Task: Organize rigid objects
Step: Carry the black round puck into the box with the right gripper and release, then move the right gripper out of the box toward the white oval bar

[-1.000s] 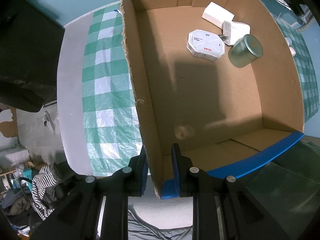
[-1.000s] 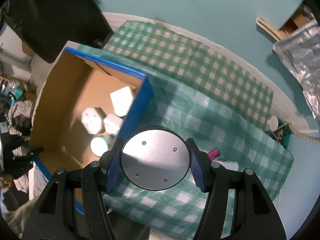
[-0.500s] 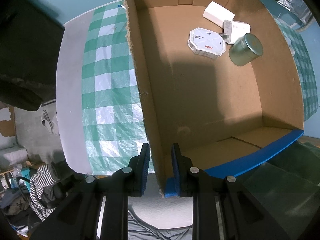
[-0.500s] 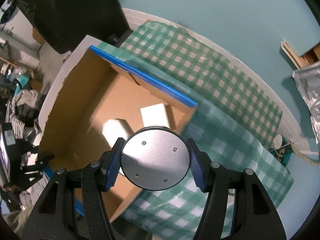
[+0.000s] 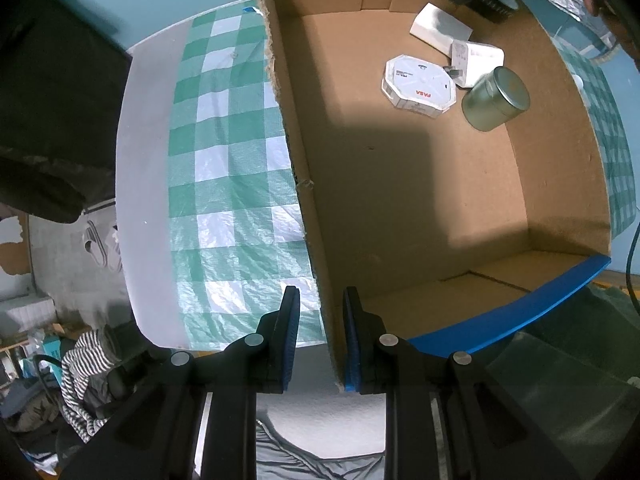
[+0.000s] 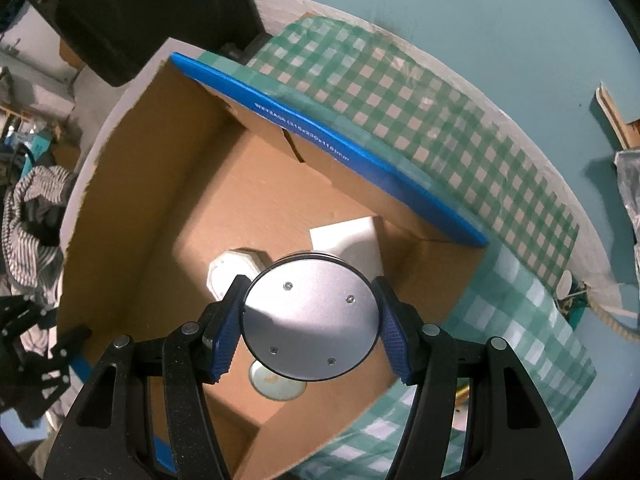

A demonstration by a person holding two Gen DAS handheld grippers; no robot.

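Observation:
An open cardboard box (image 5: pixel 400 200) with blue edges sits on a green checked cloth. My left gripper (image 5: pixel 320 336) is shut on its near left wall, one finger outside and one inside. On the box floor at the far end lie a white octagonal pack (image 5: pixel 420 86), a white plug adapter (image 5: pixel 476 60), a flat white box (image 5: pixel 440 30) and a round metal tin (image 5: pixel 496 98). My right gripper (image 6: pixel 310 320) is shut on a round silver canister (image 6: pixel 310 312), held above the box (image 6: pixel 240 208) interior, over the tin (image 6: pixel 272 388), octagonal pack (image 6: pixel 230 272) and white box (image 6: pixel 348 236).
The checked cloth (image 5: pixel 232 160) covers a round white table (image 5: pixel 140 160) whose edge lies left of the box. Striped clothing (image 5: pixel 76 364) and clutter lie on the floor below. A dark bulky shape (image 6: pixel 140 12) stands beyond the box. Small items (image 6: pixel 566 284) sit at the cloth's right edge.
My right gripper carried the silver canister from over the checked cloth across the blue box edge to above the box interior, and lower. The left gripper stayed on the box wall.

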